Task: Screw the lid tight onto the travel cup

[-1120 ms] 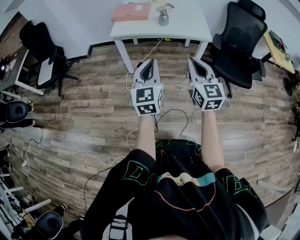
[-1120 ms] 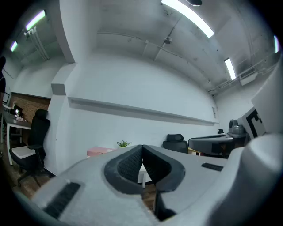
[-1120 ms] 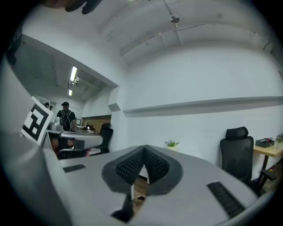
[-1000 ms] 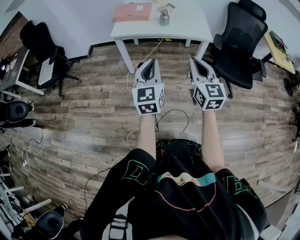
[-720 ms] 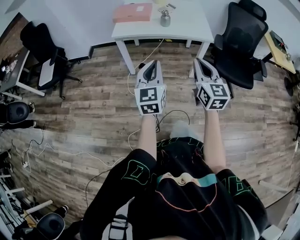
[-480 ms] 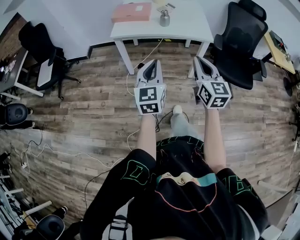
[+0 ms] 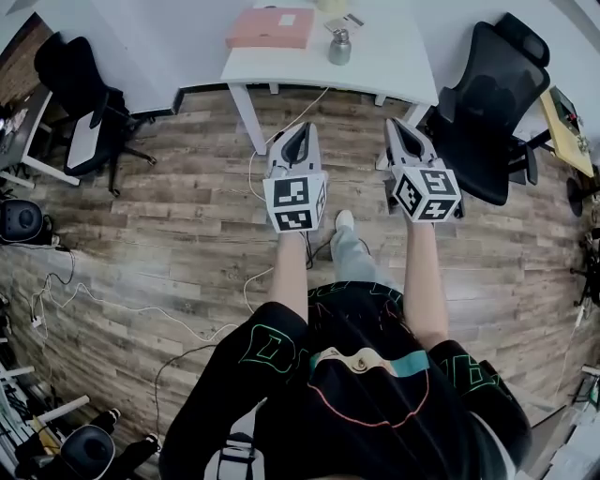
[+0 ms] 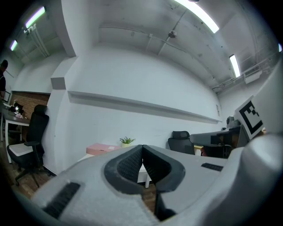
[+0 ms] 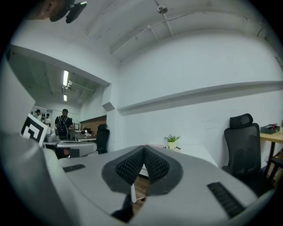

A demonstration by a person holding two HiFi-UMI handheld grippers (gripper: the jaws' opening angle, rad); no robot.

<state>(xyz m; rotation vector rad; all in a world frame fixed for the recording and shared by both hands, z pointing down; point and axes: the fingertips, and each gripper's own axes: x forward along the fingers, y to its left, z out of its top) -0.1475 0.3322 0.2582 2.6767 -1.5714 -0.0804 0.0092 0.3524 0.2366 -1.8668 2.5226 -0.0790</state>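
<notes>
A silver travel cup (image 7: 339, 46) stands on the white table (image 7: 375, 56) at the top of the head view, with a small flat item (image 7: 352, 21) behind it. My left gripper (image 7: 295, 131) and right gripper (image 7: 397, 125) are held level side by side over the wooden floor, well short of the table. Both are shut with nothing between the jaws: the ribbed pads meet in the left gripper view (image 8: 141, 150) and in the right gripper view (image 9: 144, 150). The table edge shows beyond the closed tips in both gripper views; the cup itself is not discernible there.
A pink box (image 7: 272, 28) lies on the table's left part and a small potted plant (image 9: 171, 140) stands at its back. A black office chair (image 7: 487, 103) is right of the table, another chair (image 7: 84, 103) to the left. Cables (image 7: 281, 244) trail across the floor.
The person has stepped toward the table, one foot now showing ahead between the arms. Both grippers have moved forward with the body and stay shut and side by side.
</notes>
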